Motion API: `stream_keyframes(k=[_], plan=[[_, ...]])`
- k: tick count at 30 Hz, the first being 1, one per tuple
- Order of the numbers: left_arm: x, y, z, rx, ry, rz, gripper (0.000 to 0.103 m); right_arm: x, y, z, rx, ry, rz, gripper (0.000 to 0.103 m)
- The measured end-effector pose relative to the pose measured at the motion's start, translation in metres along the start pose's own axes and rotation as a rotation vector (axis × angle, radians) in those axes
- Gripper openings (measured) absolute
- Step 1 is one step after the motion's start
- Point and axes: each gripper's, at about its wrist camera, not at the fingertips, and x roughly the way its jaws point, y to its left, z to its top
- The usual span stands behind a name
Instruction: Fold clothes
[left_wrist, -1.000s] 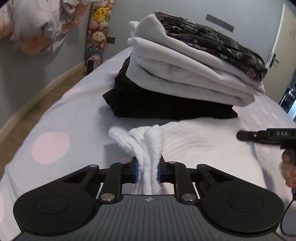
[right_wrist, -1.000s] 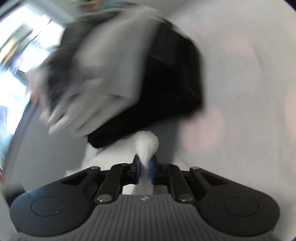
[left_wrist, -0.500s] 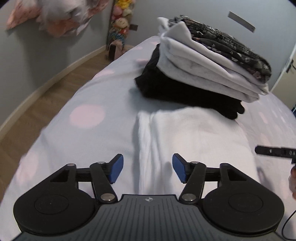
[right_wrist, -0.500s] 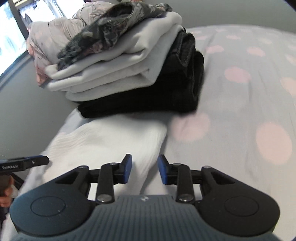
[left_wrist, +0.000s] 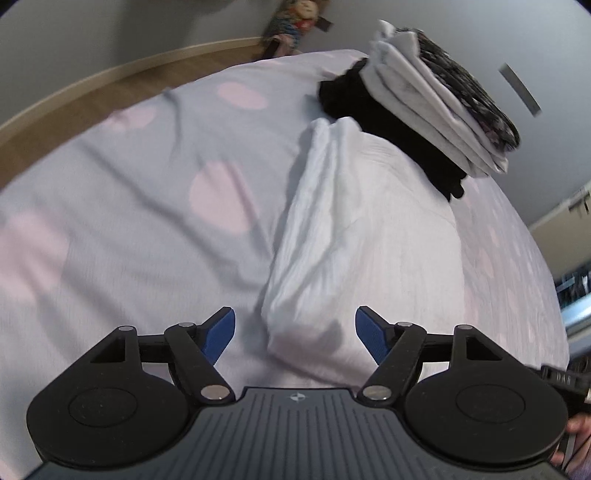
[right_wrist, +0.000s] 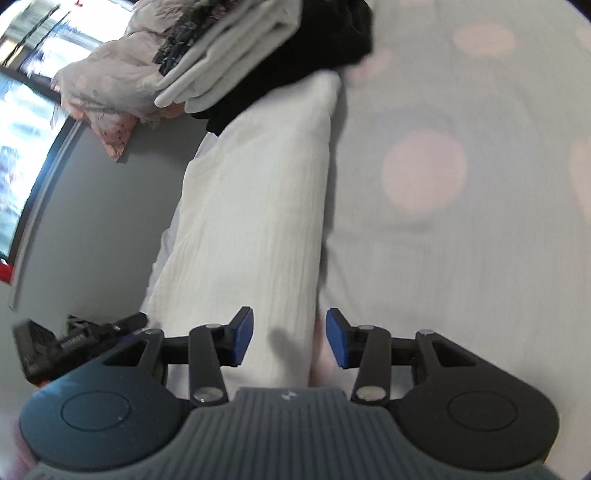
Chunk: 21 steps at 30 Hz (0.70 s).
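Observation:
A white ribbed garment (left_wrist: 354, 221) lies folded flat on the dotted bedsheet (left_wrist: 147, 221), its far end against a stack of folded clothes (left_wrist: 436, 110). My left gripper (left_wrist: 295, 334) is open and empty above the garment's near left edge. In the right wrist view the same garment (right_wrist: 258, 221) runs away from me toward the stack (right_wrist: 266, 48). My right gripper (right_wrist: 290, 341) is open and empty over the garment's near right edge. The left gripper's tip (right_wrist: 81, 339) shows at lower left there.
The stack holds a black item at the bottom, white ones above and a dark patterned one on top. A pink crumpled cloth (right_wrist: 107, 88) lies beyond it. Wooden floor (left_wrist: 74, 99) and a grey wall lie left of the bed.
Both grippers let go of the white garment and opened. They have pulled back from the stack, so the garment now lies flat in front of them.

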Motion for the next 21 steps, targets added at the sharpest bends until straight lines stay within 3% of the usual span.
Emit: stream_keyframes(k=[6,8,10,11,12,15,19,21], plan=[[0.013,0.01,-0.017,-0.099,-0.024,-0.056,0.079,0.009,-0.007,-0.013,0.066,0.037,0.015,0.049],[0.019,0.01,-0.021,-0.104,-0.039,-0.054,0.065,0.015,-0.011,-0.014,0.102,0.055,0.026,0.049],[0.023,0.008,-0.022,-0.102,-0.053,-0.043,0.038,0.024,-0.014,-0.016,0.13,0.08,0.047,0.047],[0.025,0.007,-0.022,-0.098,-0.06,-0.038,0.032,0.029,-0.014,-0.016,0.141,0.096,0.055,0.044],[0.025,0.003,-0.02,-0.08,-0.067,-0.034,0.019,0.032,-0.013,-0.016,0.142,0.103,0.056,0.032],[0.014,-0.011,-0.01,-0.018,-0.111,-0.031,0.014,0.034,-0.006,-0.014,0.13,0.11,0.053,0.014],[-0.02,-0.028,0.017,0.047,-0.184,-0.056,0.013,0.018,0.014,0.001,0.143,0.099,0.144,0.013],[-0.035,-0.033,0.032,0.068,-0.197,-0.034,0.013,0.01,0.032,0.009,0.121,0.087,0.18,0.013]])
